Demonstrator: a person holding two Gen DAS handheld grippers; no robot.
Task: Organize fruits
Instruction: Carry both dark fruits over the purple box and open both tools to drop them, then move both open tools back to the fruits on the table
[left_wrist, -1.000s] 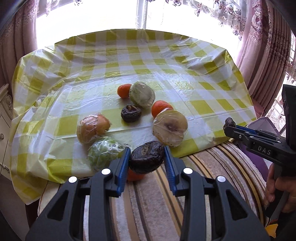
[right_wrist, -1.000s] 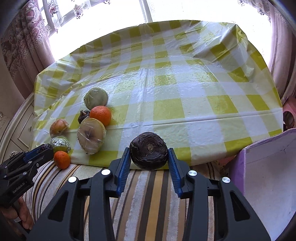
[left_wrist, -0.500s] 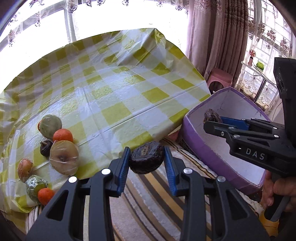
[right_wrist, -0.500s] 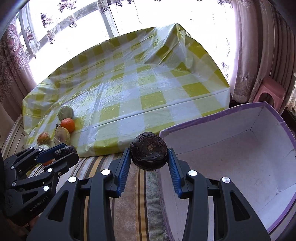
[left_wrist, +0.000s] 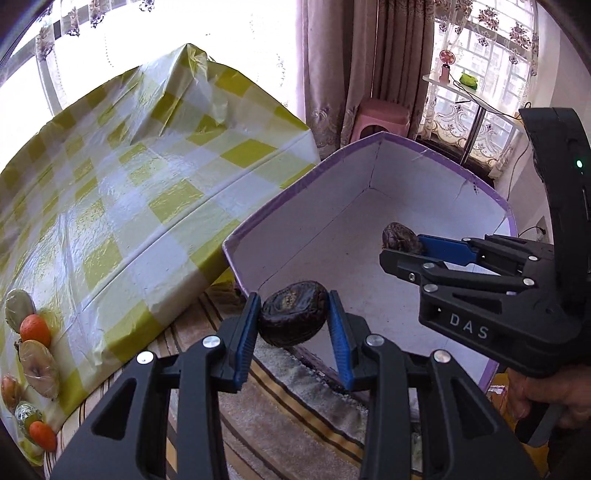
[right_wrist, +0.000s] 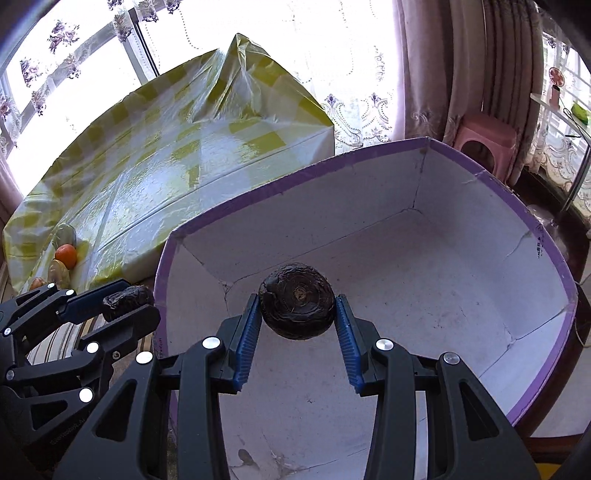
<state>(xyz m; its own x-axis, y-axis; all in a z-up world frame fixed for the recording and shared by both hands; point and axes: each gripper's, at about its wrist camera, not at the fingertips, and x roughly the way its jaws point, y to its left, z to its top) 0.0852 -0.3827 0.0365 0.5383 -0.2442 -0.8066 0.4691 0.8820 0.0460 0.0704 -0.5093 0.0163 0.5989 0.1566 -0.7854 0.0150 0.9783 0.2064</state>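
My left gripper (left_wrist: 292, 317) is shut on a dark wrinkled fruit (left_wrist: 292, 314) and holds it just over the near rim of a purple-edged white box (left_wrist: 369, 166). My right gripper (right_wrist: 297, 312) is shut on a second dark wrinkled fruit (right_wrist: 297, 306), held above the inside of the box (right_wrist: 480, 173). The right gripper also shows in the left wrist view (left_wrist: 402, 245) with its fruit (left_wrist: 400, 238) over the box floor. The left gripper shows in the right wrist view (right_wrist: 129, 301), just outside the box's left wall.
Several fruits, oranges (left_wrist: 35, 329) and wrapped ones (left_wrist: 38, 363), lie at the near-left edge of the yellow checked tablecloth (left_wrist: 147, 184). A striped cushion (left_wrist: 295, 406) lies below the grippers. A pink stool (left_wrist: 382, 120) and curtains stand behind the box.
Both grippers have swung right from the table toward the box, each carrying its dark fruit. The right one now hangs over the box's inside, the left at its rim.
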